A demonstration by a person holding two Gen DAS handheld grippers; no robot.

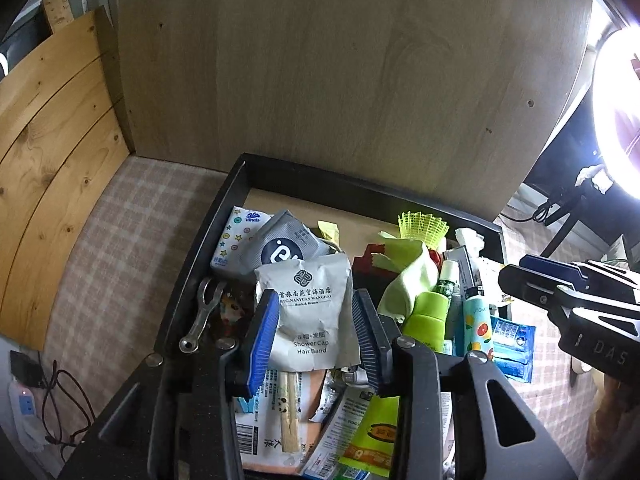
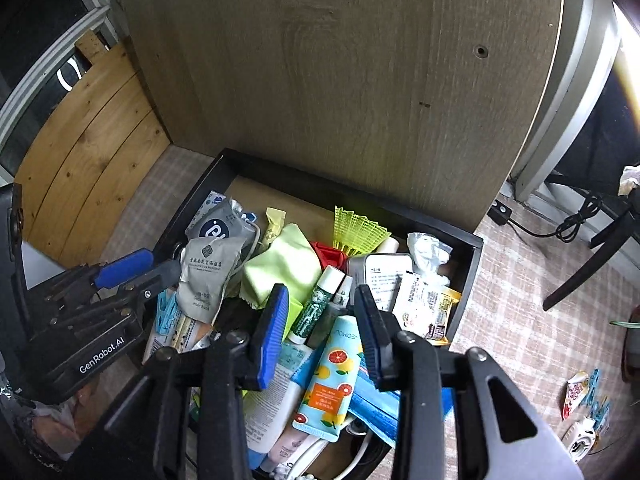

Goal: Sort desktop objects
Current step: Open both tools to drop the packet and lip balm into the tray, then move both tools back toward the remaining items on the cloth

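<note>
Both grippers hung open over the black tray [image 1: 200, 248]: my left gripper [image 1: 316, 332] straddled the grey shower-cap packet [image 1: 310, 308], my right gripper [image 2: 320, 332] the citrus-print tube [image 2: 328, 384]. Beside that packet lay a metal wrench [image 1: 202, 312]; behind the tube, a green cloth [image 2: 280, 264] and yellow shuttlecock [image 2: 356, 232] crowded the tray.

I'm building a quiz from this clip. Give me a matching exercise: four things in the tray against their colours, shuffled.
Things:
1. shuttlecock
2. shower cap packet
3. cloth
4. grapefruit tube

Colours:
A. grey
B. light blue with orange fruit
C. neon yellow mesh
D. pale green

Pairs: 1-C, 2-A, 3-D, 4-B
</note>
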